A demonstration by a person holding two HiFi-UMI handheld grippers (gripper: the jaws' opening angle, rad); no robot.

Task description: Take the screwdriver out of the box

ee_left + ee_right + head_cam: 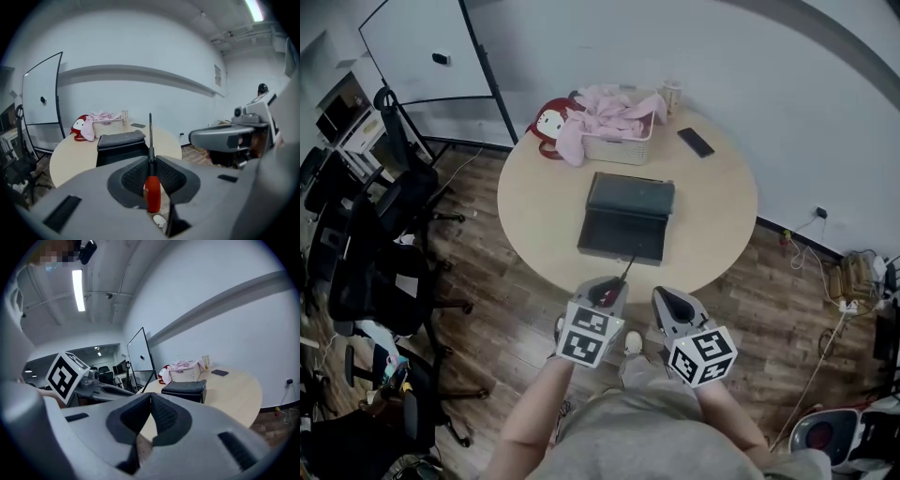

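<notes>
Seen from above, both forearms are held close to the waist, with the left gripper (607, 292) and right gripper (675, 302) side by side just off the round beige counter (722, 216). The left gripper view shows its jaws clamped on the red-handled screwdriver (151, 180), which is outside the dark rectangular box (626, 217). The right gripper view shows its jaws pressed together, holding nothing.

"What are the two tools like?"

"The left gripper (612, 287) and the right gripper (672, 302) match. Both have broad, rounded shells of matte grey plastic, and each carries a white cube (589, 335) printed with black square markers."

"And the jaws?"

"They're lined with dark pads (133, 174) that have a fine ribbed texture and sit in a curved recess. A dark rectangular slot (63, 212) is cut into the shell on either side."

"What is the person wearing?"

"A plain grey T-shirt (652, 436)."
</notes>
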